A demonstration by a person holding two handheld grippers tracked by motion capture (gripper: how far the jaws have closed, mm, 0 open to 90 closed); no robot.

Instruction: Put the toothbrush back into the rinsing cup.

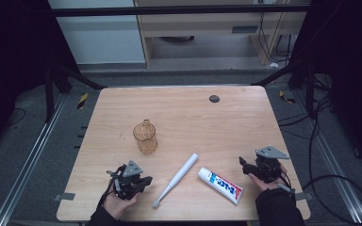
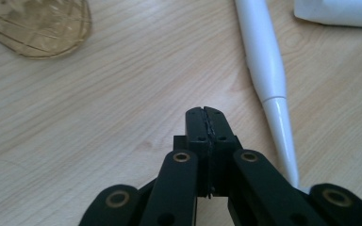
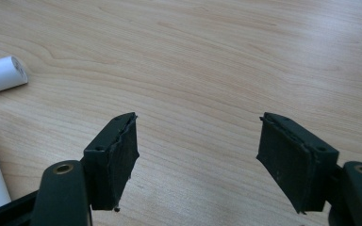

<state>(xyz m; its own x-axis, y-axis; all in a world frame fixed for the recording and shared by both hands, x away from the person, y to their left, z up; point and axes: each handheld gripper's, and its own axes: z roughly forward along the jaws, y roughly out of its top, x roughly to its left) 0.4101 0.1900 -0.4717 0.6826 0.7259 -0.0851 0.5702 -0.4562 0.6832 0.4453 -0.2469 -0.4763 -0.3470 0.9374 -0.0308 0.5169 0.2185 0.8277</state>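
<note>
Between left gripper point(image 1: 141, 181) (shut, empty) and right gripper point(image 1: 246, 165) (wide open, empty): white electric toothbrush point(image 1: 176, 179), white toothpaste tube point(image 1: 220, 184); amber glass mug point(image 1: 145, 137) upper left.

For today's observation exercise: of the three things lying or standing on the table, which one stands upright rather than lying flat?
The amber glass mug. It stands upright on its base, while the white electric toothbrush and the toothpaste tube both lie flat on the table.

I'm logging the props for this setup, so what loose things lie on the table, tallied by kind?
Cup, amber, see-through: 1
Electric toothbrush, white: 1
Toothpaste tube: 1
Total: 3
</note>
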